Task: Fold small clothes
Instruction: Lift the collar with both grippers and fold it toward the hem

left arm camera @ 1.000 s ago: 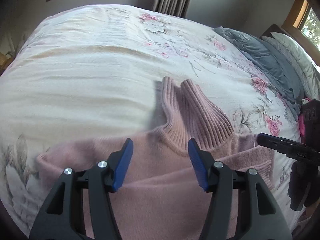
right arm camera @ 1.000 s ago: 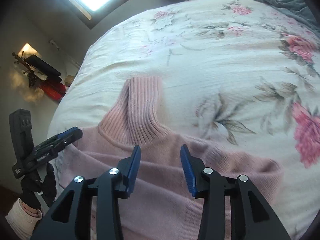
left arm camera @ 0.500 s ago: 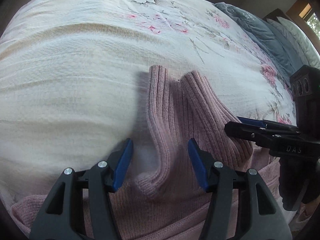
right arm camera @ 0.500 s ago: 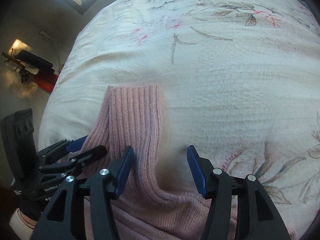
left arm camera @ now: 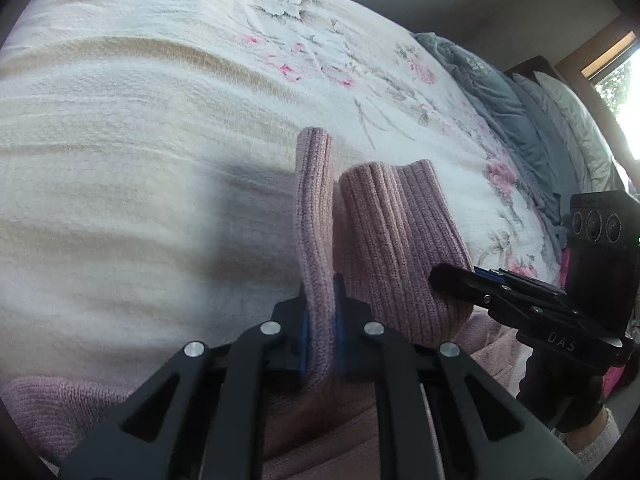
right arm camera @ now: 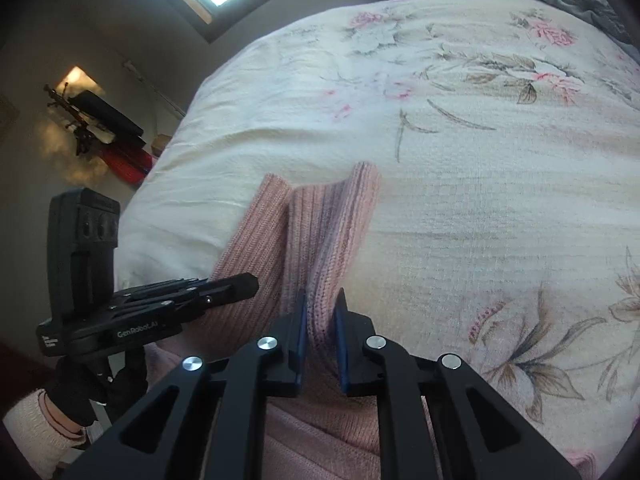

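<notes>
Sweater, a pink ribbed turtleneck, lies on the flowered bed with its body spread toward the person and its collar pointing up the quilt. A second ago both tongs hung open above the chest of it; half a second ago they had slid up to straddle the collar, still wide. Now both have closed. The left tong has pinched one side edge of the collar, its blue pads squeezed against the knit so the fabric stands up between them in a narrow ridge. The right tong has done the same on the opposite edge, its jaws nearly together with a fold of rib caught between. From each camera the other tong shows off to the side, its tip at the collar. So the grasp looks made, and I'd judge the fold of the neck down onto the body is about to start. The collar sits directly between and ahead of the fingers; the rest of the sweater trails under and behind both tools
</notes>
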